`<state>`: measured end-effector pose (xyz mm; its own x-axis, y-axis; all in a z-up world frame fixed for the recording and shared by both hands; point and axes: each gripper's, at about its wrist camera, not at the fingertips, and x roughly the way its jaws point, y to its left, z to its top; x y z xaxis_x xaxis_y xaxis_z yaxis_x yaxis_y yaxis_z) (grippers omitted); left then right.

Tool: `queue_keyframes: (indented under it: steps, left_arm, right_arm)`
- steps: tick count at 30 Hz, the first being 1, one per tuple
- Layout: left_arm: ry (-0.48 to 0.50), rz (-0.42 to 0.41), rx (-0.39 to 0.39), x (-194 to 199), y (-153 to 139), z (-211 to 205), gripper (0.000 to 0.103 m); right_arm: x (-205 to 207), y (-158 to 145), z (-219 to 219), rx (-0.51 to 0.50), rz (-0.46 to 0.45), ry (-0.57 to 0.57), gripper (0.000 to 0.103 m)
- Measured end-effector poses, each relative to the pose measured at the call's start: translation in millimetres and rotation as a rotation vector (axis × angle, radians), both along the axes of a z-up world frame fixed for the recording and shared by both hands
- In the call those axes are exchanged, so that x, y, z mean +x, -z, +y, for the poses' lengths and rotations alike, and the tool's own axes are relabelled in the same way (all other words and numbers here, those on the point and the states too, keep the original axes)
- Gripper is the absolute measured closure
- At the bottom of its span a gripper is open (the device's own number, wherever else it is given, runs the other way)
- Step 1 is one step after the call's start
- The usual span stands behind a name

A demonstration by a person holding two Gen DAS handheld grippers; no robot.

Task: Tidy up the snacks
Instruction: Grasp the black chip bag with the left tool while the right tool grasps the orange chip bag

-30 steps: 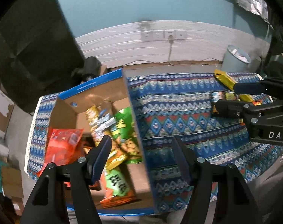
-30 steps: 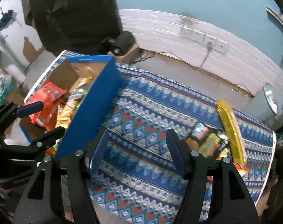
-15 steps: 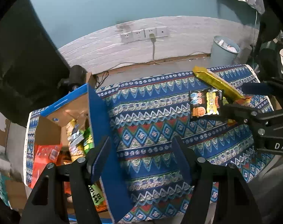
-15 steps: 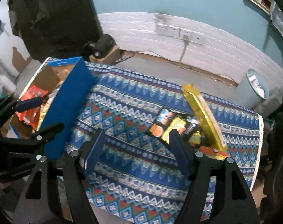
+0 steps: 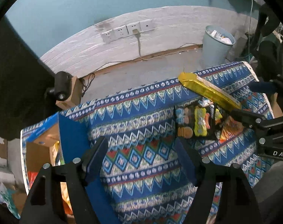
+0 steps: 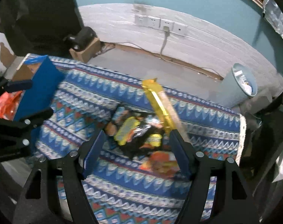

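A pile of snack packets [image 6: 136,132] lies on the patterned tablecloth [image 6: 96,97]: a black and yellow bag, an orange bag [image 6: 160,163] and a long gold pack [image 6: 158,102] leaning over them. My right gripper [image 6: 136,149] is open and empty, just in front of the pile. The pile also shows in the left wrist view [image 5: 201,123], with the gold pack [image 5: 206,91] on top. My left gripper [image 5: 141,155] is open and empty over the cloth. A blue cardboard box [image 5: 67,130] holding snacks stands at the left.
A grey waste bin [image 5: 216,44] stands on the floor behind the table's right end. A small black device on a cardboard block [image 5: 62,87] sits by the wall with sockets [image 5: 126,30]. The table edge runs along the far side of the cloth.
Both grippers have swung right, away from the box and toward the snack pile. The right gripper is now close over the pile. Both stay open.
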<state>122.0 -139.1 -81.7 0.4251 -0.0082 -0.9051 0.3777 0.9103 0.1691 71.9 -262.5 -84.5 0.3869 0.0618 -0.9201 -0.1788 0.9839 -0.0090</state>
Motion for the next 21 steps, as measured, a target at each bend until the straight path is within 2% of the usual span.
queue_keyframes:
  steps: [6, 11, 14, 18, 21]
  left_arm:
    - [0.008, 0.007, -0.021, 30, 26, -17, 0.027]
    - [-0.025, 0.079, -0.045, 50, 56, -26, 0.027]
    - [-0.044, 0.106, -0.03, 56, 68, -27, 0.027]
    - [-0.061, 0.137, -0.054, 61, 76, -26, 0.027]
    - [-0.062, 0.139, -0.039, 62, 79, -25, 0.027]
  right_arm:
    - [24, 28, -24, -0.027, 0.033, 0.028, 0.03]
    - [41, 56, -35, -0.026, 0.071, 0.069, 0.03]
    - [48, 67, -34, -0.036, 0.086, 0.072, 0.03]
    - [56, 81, -32, -0.048, 0.109, 0.065, 0.03]
    - [58, 92, -30, -0.064, 0.131, 0.057, 0.03]
